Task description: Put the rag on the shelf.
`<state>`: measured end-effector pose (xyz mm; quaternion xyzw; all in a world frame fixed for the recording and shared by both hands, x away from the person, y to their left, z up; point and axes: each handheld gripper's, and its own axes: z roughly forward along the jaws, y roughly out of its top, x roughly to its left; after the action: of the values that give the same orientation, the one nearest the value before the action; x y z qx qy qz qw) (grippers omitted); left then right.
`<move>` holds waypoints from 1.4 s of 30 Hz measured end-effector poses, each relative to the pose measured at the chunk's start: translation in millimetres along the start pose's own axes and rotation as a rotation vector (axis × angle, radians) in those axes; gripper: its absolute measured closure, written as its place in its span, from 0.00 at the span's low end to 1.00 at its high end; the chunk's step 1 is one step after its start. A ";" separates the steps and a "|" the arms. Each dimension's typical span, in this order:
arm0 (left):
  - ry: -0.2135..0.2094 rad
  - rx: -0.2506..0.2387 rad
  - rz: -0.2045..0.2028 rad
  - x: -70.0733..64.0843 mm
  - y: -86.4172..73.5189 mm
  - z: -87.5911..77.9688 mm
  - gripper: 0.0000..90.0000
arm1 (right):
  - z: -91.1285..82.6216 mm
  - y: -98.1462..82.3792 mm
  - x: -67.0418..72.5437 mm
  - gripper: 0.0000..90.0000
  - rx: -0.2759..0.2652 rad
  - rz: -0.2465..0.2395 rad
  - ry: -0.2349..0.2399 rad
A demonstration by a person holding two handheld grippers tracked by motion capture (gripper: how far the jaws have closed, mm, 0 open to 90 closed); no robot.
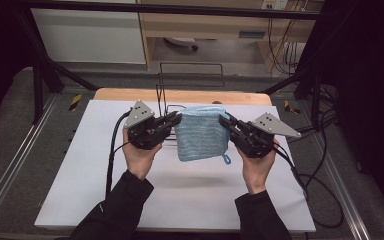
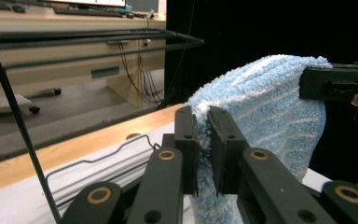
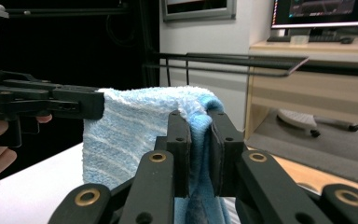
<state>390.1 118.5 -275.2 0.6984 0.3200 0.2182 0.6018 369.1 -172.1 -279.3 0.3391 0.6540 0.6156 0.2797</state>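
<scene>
Between our left gripper's (image 2: 203,135) jaws we pinch one upper corner of the blue towel (image 2: 261,112), the two black pads clamped tight on the fluffy fabric. Our right gripper (image 3: 200,135) does the same at the opposite upper corner, its jaws clenched on a fold of the cloth that bunches between them.

Outward from the two grips, the towel hangs as a flat striped sheet stretched between the jaws, its top edge level from one gripper to the other and its lower edge free above the white table (image 1: 130,200). In the high view a small blue loop (image 1: 226,160) dangles from the lower corner below the right gripper's jaws.

Beyond the towel, away from us, a thin black wire rack (image 1: 190,75) stands at the table's far edge.
</scene>
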 end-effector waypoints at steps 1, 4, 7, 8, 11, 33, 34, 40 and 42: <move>0.002 -0.006 0.005 0.1 1.8 -0.2 0.91 | 0.1 1.7 0.4 0.90 -0.005 -0.004 -0.002; 0.007 -0.022 0.004 1.0 8.4 -0.6 0.91 | 1.4 7.2 0.8 0.90 -0.022 -0.010 -0.007; 0.009 -0.043 0.003 2.3 15.2 -1.0 0.91 | 3.0 13.4 1.0 0.90 -0.041 -0.010 -0.011; 0.008 -0.051 0.003 2.9 17.4 -1.2 0.91 | 3.5 15.5 1.1 0.90 -0.047 -0.014 -0.012; 0.010 -0.071 0.005 4.2 24.7 -2.3 0.91 | 5.2 22.1 1.6 0.90 -0.067 -0.022 -0.019; 0.045 -0.195 0.014 15.5 74.4 -11.9 0.91 | 23.4 72.5 7.7 0.90 -0.178 -0.080 -0.040; 0.043 -0.200 0.012 16.0 76.8 -12.3 0.91 | 24.0 75.2 8.1 0.90 -0.182 -0.086 -0.041; 0.050 -0.225 0.019 18.7 89.6 -14.1 0.91 | 26.6 90.4 10.1 0.90 -0.212 -0.094 -0.044; 0.052 -0.236 0.013 19.3 92.9 -13.3 0.91 | 27.8 94.4 10.7 0.90 -0.220 -0.101 -0.049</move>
<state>411.5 134.9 -183.2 0.6190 0.3031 0.2761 0.6698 393.7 -145.4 -187.2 0.2878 0.5918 0.6604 0.3617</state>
